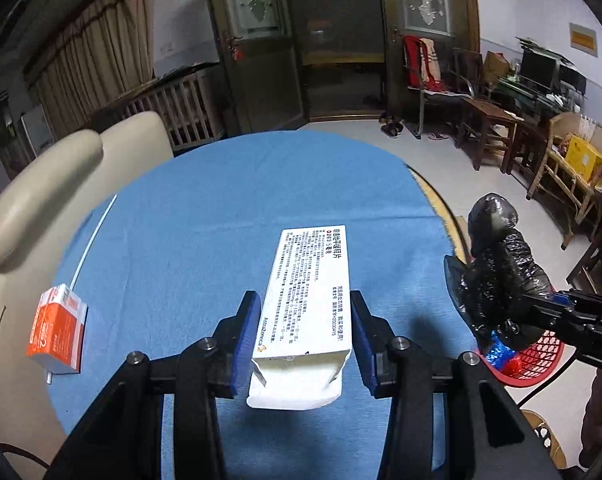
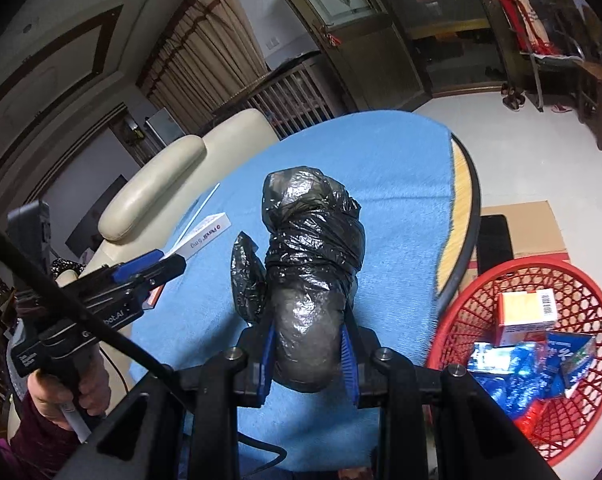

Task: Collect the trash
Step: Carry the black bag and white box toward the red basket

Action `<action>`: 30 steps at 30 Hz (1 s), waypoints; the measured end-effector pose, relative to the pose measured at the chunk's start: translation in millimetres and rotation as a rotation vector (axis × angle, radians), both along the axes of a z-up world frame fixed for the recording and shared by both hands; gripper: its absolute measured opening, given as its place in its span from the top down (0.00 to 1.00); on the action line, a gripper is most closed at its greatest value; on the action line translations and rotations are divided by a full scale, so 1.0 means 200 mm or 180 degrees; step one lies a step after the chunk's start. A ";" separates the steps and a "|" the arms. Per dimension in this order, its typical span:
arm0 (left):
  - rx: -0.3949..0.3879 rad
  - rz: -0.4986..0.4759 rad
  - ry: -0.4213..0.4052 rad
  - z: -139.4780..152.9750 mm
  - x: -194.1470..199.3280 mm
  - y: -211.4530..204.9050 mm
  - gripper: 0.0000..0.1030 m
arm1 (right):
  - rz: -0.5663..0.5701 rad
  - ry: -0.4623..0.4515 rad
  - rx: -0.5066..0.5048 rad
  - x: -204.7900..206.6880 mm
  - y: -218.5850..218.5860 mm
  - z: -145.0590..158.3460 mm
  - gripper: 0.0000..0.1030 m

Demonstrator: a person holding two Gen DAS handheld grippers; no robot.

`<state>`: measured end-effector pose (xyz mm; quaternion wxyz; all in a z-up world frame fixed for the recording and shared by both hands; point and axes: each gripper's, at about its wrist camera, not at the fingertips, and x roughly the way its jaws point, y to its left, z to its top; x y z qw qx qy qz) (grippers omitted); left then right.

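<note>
While the left gripper [image 1: 305, 332] holds a white medicine box [image 1: 307, 300] lengthwise between its blue pads, pressed on both long sides, the box's top face at centre of the left wrist view carries dense small print, mostly too fine to read; "AstraZeneca" runs along its lower left edge. Same box in the right wrist view, mid-left, shows "Plendil 5 mg" on one side. Box hangs above the blue tablecloth [image 1: 205, 208].

An orange and white carton [image 1: 59, 330] lies at the left edge of the cloth; lettering unreadable.

Right gripper [image 2: 309, 356], jaws narrow, clamps a wrapped black plastic bag bundle [image 2: 313, 256], which extends forward, up the frame. It tilts downward over the table.

A hand [image 2: 71, 396] at lower left of the right wrist view grips the left gripper's handle.

Red basket [image 2: 541, 280], lower right, sits on the floor beside the table and holds a barcoded carton [image 2: 527, 314] and blue wrappers [image 2: 517, 376].
</note>
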<state>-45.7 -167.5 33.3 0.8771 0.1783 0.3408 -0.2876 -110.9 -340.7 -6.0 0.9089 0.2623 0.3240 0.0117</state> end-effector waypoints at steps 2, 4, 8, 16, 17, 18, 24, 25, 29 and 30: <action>0.0008 -0.0046 -0.0042 0.02 -0.03 -0.02 0.56 | -0.0016 -0.0018 -0.0025 -0.04 0.00 0.02 0.71; 0.0022 -0.0089 -0.0064 0.03 -0.05 -0.05 0.56 | -0.0037 -0.0036 -0.0053 -0.08 -0.01 0.03 0.71; 0.0044 -0.0183 -0.0116 0.06 -0.09 -0.10 0.56 | -0.0087 -0.0061 -0.0086 -0.15 -0.02 0.05 0.71; 0.0100 -0.0321 -0.0201 0.10 -0.18 -0.17 0.56 | -0.0208 -0.0084 -0.0097 -0.26 -0.07 0.07 0.71; 0.0109 -0.0336 -0.0210 0.10 -0.19 -0.18 0.56 | -0.0217 -0.0083 -0.0096 -0.26 -0.09 0.07 0.71; 0.0115 -0.0353 -0.0211 0.10 -0.19 -0.18 0.56 | -0.0228 -0.0083 -0.0091 -0.27 -0.10 0.07 0.71; 0.0160 -0.0433 -0.0242 0.11 -0.23 -0.23 0.56 | -0.0325 -0.0089 -0.0044 -0.32 -0.17 0.07 0.71; 0.0170 -0.0448 -0.0245 0.10 -0.23 -0.23 0.56 | -0.0339 -0.0090 -0.0041 -0.33 -0.18 0.08 0.71; 0.0196 -0.0500 -0.0253 0.11 -0.25 -0.27 0.56 | -0.0399 -0.0106 -0.0036 -0.36 -0.22 0.09 0.71; 0.0203 -0.0510 -0.0257 0.11 -0.25 -0.28 0.56 | -0.0414 -0.0108 -0.0033 -0.37 -0.23 0.09 0.71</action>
